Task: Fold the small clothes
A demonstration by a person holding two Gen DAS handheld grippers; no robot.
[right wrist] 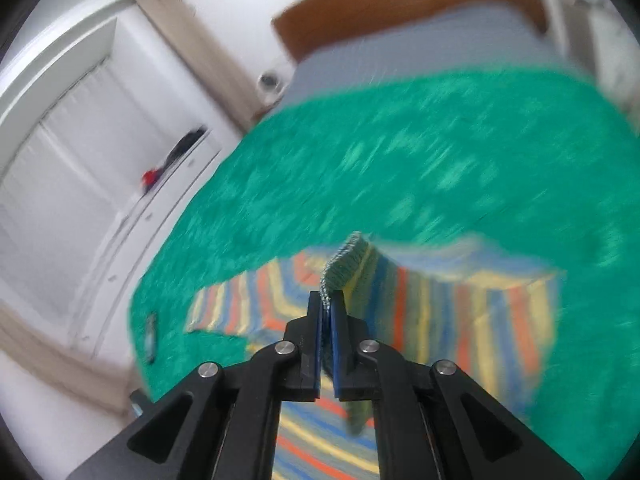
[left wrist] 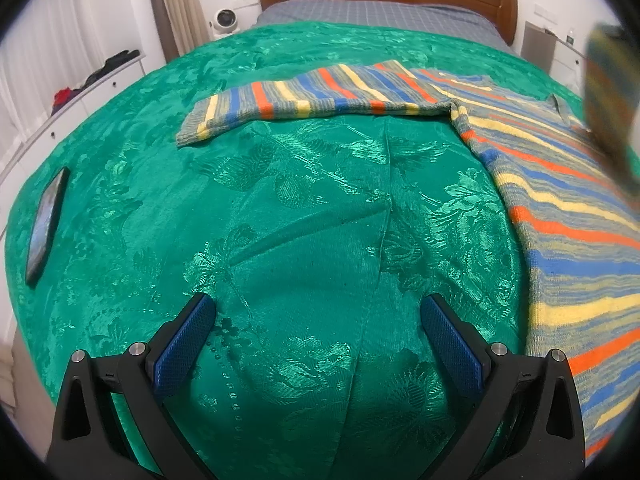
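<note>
The striped sweater lies spread on the green bedspread — one sleeve stretched flat, the other sleeve cuff lifted, clamped between the right gripper fingers; the left gripper hovers over bare bedspread, fingers wide apart, empty — a phone lies near the bed's edge

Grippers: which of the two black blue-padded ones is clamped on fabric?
The right gripper, pads pinching the striped knit sweater's edge. The left gripper gapes over the green bedspread.
</note>
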